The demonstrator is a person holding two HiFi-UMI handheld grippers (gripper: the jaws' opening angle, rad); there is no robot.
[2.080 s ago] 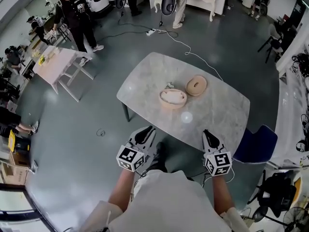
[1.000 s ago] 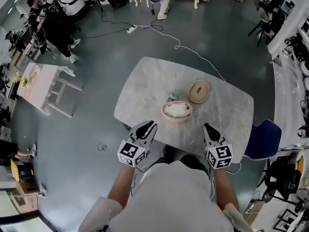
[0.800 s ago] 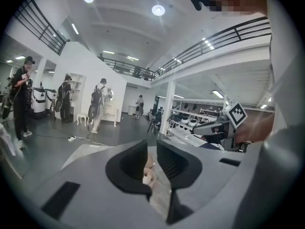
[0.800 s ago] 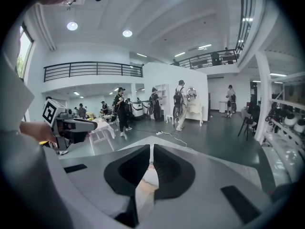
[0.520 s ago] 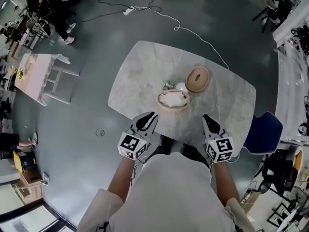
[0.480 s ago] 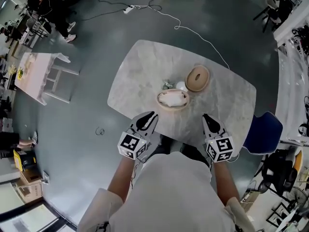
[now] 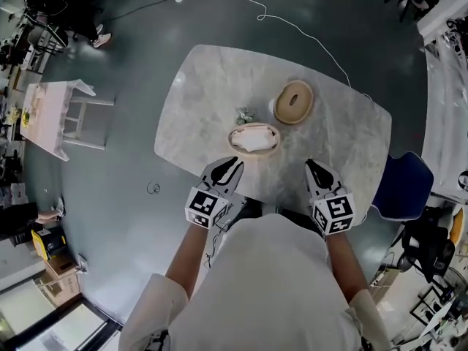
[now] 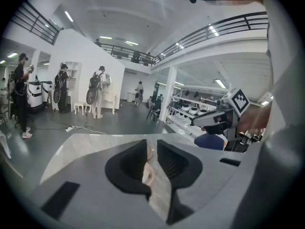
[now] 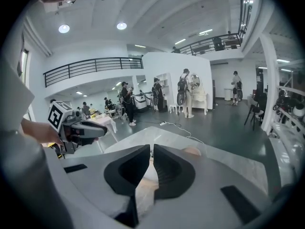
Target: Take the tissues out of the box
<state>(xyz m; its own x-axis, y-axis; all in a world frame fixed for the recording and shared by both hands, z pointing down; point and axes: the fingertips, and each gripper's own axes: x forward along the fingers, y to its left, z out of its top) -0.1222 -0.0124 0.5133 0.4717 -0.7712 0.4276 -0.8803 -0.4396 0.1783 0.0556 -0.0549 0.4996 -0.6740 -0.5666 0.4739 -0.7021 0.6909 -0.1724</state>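
An oval wooden tissue box (image 7: 254, 138) with white tissues (image 7: 252, 134) in it lies open on the marble table (image 7: 205, 86). Its round wooden lid (image 7: 295, 102) rests just beyond it to the right. My left gripper (image 7: 229, 165) hovers at the table's near edge, just short of the box, and its jaws are opening with nothing between them. In the left gripper view (image 8: 152, 144) the box (image 8: 148, 174) shows through the gap. My right gripper (image 7: 313, 165) is held level with it to the right, its jaws (image 9: 151, 149) a narrow slit apart and empty.
A small crumpled object (image 7: 242, 114) lies beyond the box. A blue chair (image 7: 398, 196) stands at the table's right end. A white side table (image 7: 55, 115) is far off to the left, a cable (image 7: 292, 28) runs across the floor, and people stand in the far left corner.
The view has tilted further down and the table now lies closer beneath me. Both grippers have come forward to the table's near edge, the left one nearest the box.
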